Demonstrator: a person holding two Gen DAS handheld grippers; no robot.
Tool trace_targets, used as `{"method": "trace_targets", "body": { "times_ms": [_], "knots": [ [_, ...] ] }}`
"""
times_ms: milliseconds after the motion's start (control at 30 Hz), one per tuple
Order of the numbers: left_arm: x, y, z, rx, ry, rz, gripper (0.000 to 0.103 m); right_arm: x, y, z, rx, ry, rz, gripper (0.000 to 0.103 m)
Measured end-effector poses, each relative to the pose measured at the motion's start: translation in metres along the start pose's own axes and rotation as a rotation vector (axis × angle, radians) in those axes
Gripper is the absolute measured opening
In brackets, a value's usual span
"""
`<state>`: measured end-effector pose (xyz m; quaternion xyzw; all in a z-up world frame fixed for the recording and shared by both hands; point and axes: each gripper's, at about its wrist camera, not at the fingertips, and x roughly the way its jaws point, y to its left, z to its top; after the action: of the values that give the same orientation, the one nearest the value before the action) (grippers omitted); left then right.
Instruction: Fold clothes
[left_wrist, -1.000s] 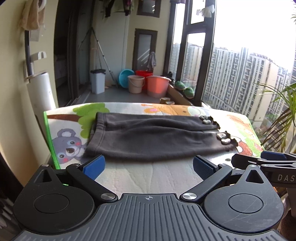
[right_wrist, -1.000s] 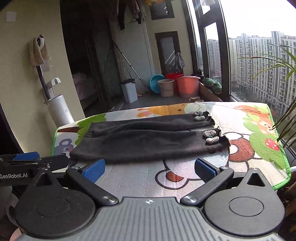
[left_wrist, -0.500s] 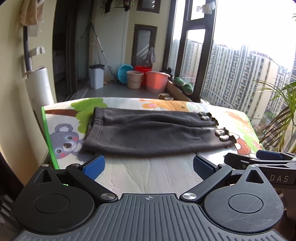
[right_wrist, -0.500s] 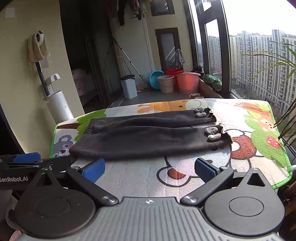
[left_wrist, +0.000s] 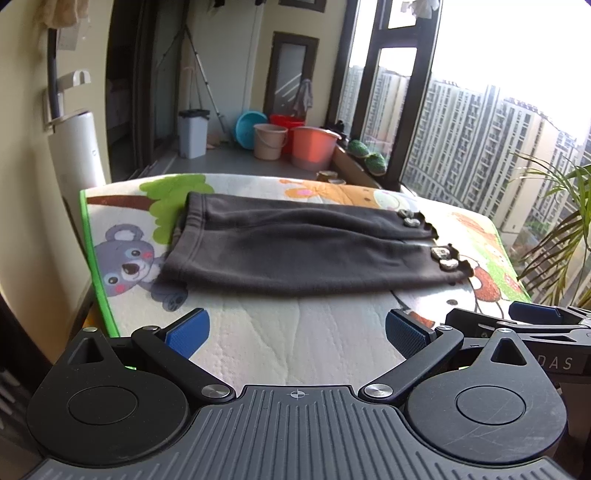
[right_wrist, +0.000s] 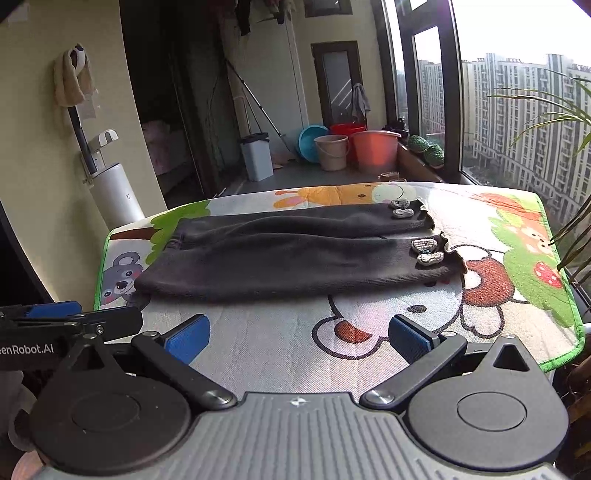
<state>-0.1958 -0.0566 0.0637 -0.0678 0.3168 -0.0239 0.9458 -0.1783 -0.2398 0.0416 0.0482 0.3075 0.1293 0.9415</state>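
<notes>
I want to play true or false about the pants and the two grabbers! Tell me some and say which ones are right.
1. The dark pants lie flat on the cartoon mat. True.
2. The left gripper is squeezing the pants. False: it is open, holds nothing, and sits short of the pants.
3. The right gripper is open too. True.
4. The waistband is at the right end. False: it is at the left end, near the koala; the cuffs with little bows are at the right.
5. The pants are bright red. False: they are dark grey.
</notes>
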Motion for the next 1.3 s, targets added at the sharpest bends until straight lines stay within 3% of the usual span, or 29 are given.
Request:
{"method": "trace_targets", "body": {
  "times_ms": [367, 1300],
  "knots": [
    [0.006, 0.003, -0.002, -0.013, 0.030, -0.004, 0.103, 0.009, 0.000, -0.003, -0.001, 0.049, -0.007, 0.103],
    [0.010, 0.005, -0.003, -0.019, 0.046, -0.013, 0.103, 0.013, -0.001, -0.006, -0.005, 0.068, -0.010, 0.103]
  ]
}}
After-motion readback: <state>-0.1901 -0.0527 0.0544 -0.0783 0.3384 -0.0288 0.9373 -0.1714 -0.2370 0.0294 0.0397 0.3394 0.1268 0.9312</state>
